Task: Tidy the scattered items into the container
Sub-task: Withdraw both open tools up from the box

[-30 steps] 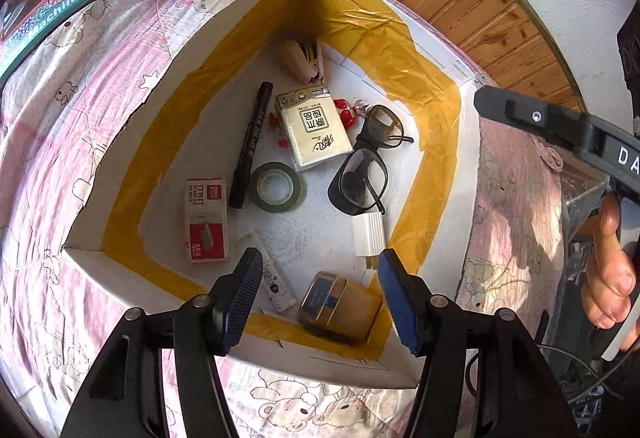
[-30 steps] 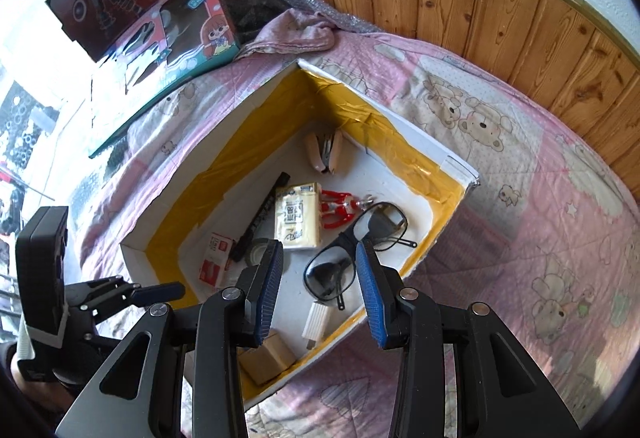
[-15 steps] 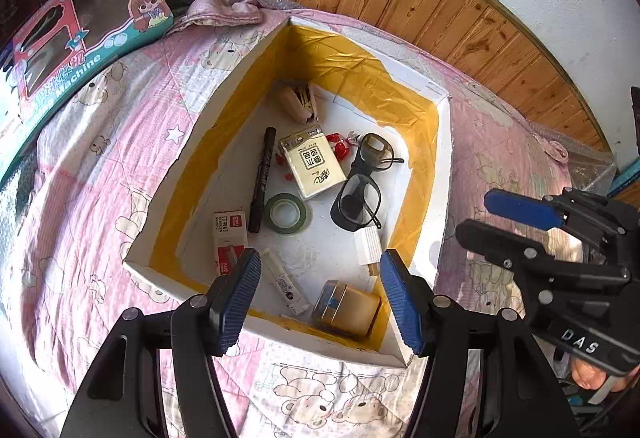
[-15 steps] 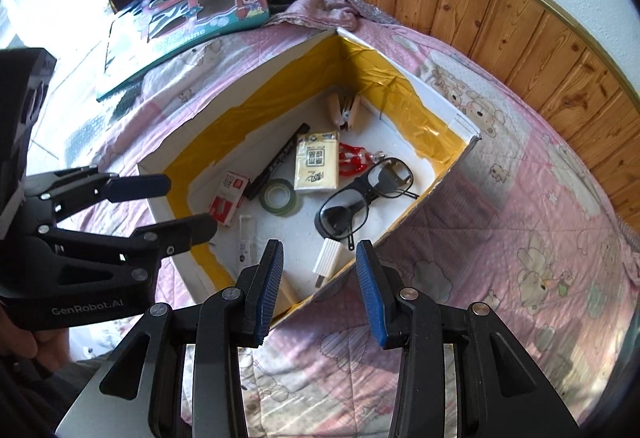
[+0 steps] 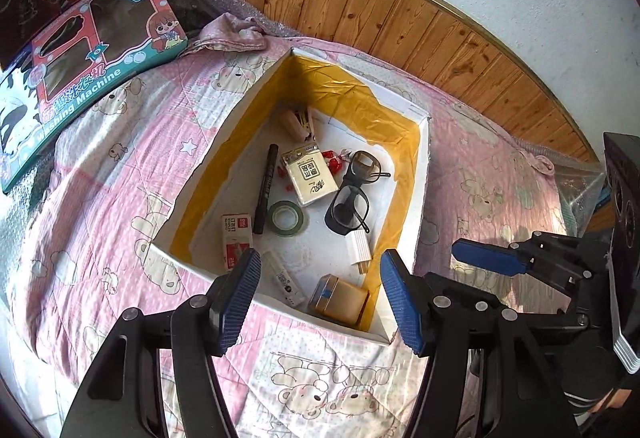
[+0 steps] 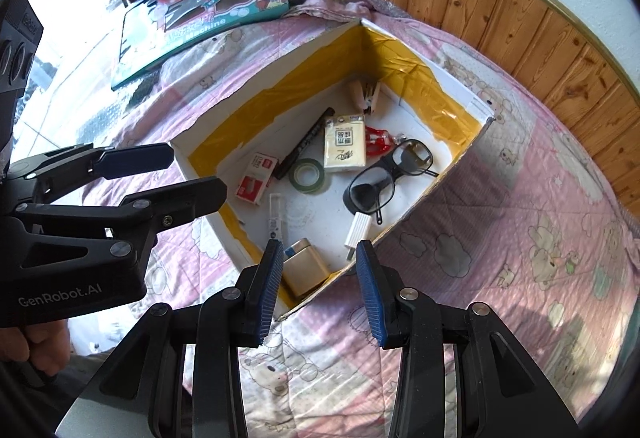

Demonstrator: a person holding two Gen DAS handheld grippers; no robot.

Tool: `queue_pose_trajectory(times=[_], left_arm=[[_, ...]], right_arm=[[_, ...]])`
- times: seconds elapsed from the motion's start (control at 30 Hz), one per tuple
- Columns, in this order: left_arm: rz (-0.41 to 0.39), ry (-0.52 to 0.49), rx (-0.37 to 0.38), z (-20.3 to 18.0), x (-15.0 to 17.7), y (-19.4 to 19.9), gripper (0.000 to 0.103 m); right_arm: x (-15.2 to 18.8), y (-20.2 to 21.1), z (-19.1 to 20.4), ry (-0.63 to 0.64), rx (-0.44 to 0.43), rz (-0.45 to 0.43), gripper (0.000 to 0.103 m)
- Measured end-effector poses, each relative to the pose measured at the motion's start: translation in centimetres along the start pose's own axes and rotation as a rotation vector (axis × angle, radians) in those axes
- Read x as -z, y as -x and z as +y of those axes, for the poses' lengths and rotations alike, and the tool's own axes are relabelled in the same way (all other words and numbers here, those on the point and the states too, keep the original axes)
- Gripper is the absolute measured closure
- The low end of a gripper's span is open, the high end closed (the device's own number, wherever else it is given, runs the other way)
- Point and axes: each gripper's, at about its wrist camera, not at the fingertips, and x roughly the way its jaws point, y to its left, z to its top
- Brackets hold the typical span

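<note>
A bed covered by a pink bear-print quilt [image 5: 132,173] fills both views, set against wood panelling [image 5: 400,17] under a white wall. Toy boxes [image 5: 92,49] lie at the far left corner of the bed, with a crumpled cloth [image 5: 232,33] beside them.

The container is a shallow white box [image 5: 422,173] lined with yellow tape, resting on the quilt near the middle of the bed. Everything to be tidied lies inside it: glasses [image 5: 352,193] toward the right wall, a tissue pack [image 5: 310,179] over something red, a black marker [image 5: 266,187] along the left, a green tape roll [image 5: 288,217] just beside the marker's near end, a red-and-white staple box [image 5: 236,242], a white tube [image 5: 282,278], a white charger [image 5: 358,248] below the glasses, a tan tin [image 5: 340,298] in the near corner, and a beige stapler [image 5: 298,121] in the far corner.

The left gripper [image 5: 320,302] hangs above the box's near wall, jaws released and empty. The right gripper [image 6: 320,290] sits over the box's near corner, jaws likewise spread with nothing between them; in the left view it stands off to the right, over the quilt. A hand [image 6: 36,346] grips the left tool's handle.

Bare quilt lies on all sides of the box, widest on the right.
</note>
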Motion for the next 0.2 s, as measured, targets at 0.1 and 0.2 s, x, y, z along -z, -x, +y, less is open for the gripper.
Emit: queue_pose_trajectory(times=[0.1, 0.2], left_arm=[[-0.003, 0.004, 0.002, 0.2, 0.3, 0.5, 0.04], [-0.01, 0.003, 0.006, 0.3, 0.6, 1.0, 0.04]], right_arm=[[-0.1, 0.7, 0.6, 0.012, 0.007, -0.008, 0.063], [-0.1, 1.0, 1.3, 0.038, 0.016, -0.006, 0.062]])
